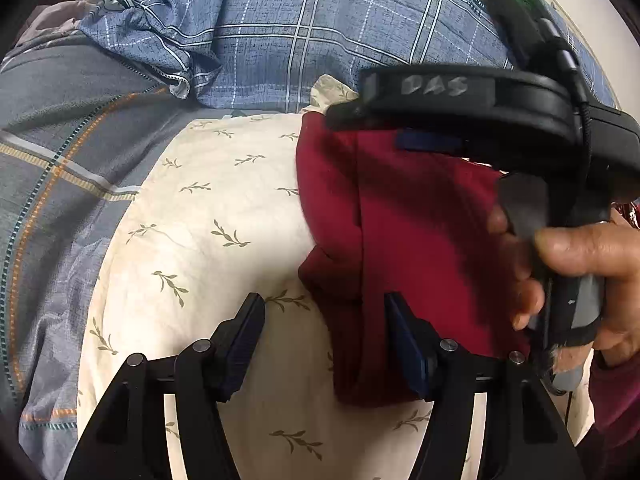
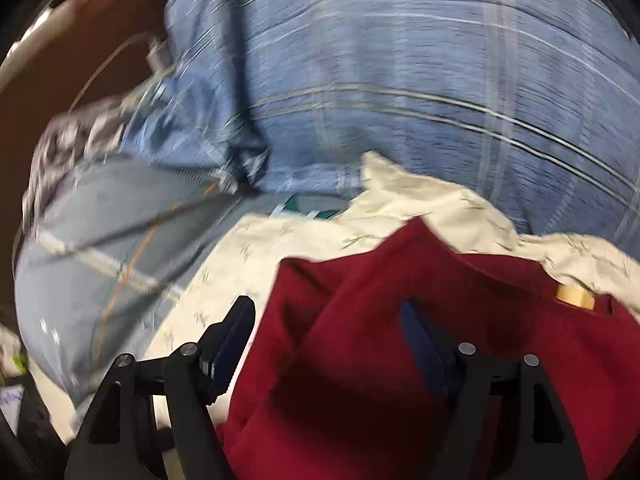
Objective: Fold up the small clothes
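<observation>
A dark red garment (image 1: 416, 224) lies crumpled on a cream leaf-print cloth (image 1: 200, 216). My left gripper (image 1: 324, 320) stands open at the garment's left edge. Its right finger (image 1: 400, 332) is over the red fabric and its left finger is over the cream cloth, neither pressing on anything. In the right wrist view, which is blurred, my right gripper (image 2: 328, 320) is open wide over the same red garment (image 2: 360, 360), whose folds rise between the fingers without being pinched. A tan label (image 2: 576, 298) shows near the garment's far right edge. A person's hand (image 1: 588, 256) holds the right gripper's handle above the garment.
Blue plaid bedding (image 1: 320, 32) covers the far side. A grey quilt with orange and teal stripes (image 1: 60, 152) lies to the left. A dark red sleeve (image 1: 616, 400) is at the right edge. Brown floor (image 2: 80, 48) shows at the far left.
</observation>
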A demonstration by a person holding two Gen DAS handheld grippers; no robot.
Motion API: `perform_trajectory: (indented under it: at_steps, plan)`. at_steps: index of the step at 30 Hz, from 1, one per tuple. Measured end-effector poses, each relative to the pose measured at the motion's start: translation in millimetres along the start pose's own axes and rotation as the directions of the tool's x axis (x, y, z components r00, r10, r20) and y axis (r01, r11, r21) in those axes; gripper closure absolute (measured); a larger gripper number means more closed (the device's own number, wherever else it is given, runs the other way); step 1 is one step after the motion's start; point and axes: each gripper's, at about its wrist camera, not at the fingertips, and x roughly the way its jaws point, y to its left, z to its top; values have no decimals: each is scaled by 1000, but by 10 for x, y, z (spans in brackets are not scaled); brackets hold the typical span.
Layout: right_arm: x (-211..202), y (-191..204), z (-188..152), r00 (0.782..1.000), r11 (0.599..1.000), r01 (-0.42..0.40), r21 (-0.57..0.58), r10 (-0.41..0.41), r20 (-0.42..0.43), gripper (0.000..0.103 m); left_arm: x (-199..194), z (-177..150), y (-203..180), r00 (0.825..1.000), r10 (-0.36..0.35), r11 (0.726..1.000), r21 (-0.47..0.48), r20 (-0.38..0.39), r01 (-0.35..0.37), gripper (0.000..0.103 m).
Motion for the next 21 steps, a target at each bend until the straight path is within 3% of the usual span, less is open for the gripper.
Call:
perform_trajectory:
  at_steps: [3,4,6,9,10,13,15,17,18,19,21]
  plan:
    - [210,46,0,995,994,94,-47,-95,-10,30,2,4,9,1000,-2,1000,-5,-1,2,39]
    - [258,20,6,993,993,113,-45,-114,-7,44,3,5,8,1000,-1,1000,-6,0,1,38]
    - [326,-58,22,991,990,135,-32,-135,0,62,8,12,6,1000,0,1000,-7,0,0,38]
    - [323,-198,64,993,993,113,26,-113,19,74,22,30,19,1000,-4,1000,-17,-3,4,38]
    - [312,-267,83,993,991,118,58,-119,20,91,28,36,23,1000,-6,1000,-18,-4,6,37]
    - [269,-515,98,1000,982,6,188,-10,17,91,39,47,38,1000,-12,1000,-24,-6,12,37]
    - [156,-469,70,1000,989,9,149,-13,28,85,33,51,65,1000,-25,999,-32,-10,25,37]
    - [46,-414,32,1000,990,4,141,-6,15,62,23,55,101,999,-39,998,-50,-10,38,37]
    - [14,-397,32,1000,989,-4,150,3,5,34,19,57,113,999,-43,998,-57,-9,42,37]
    - [-24,-373,31,1000,986,-17,164,17,4,21,17,55,119,999,-45,997,-61,-9,45,37]
    - [-8,-295,64,1000,988,-15,153,16,-4,21,10,46,116,999,-43,997,-61,-8,43,38]
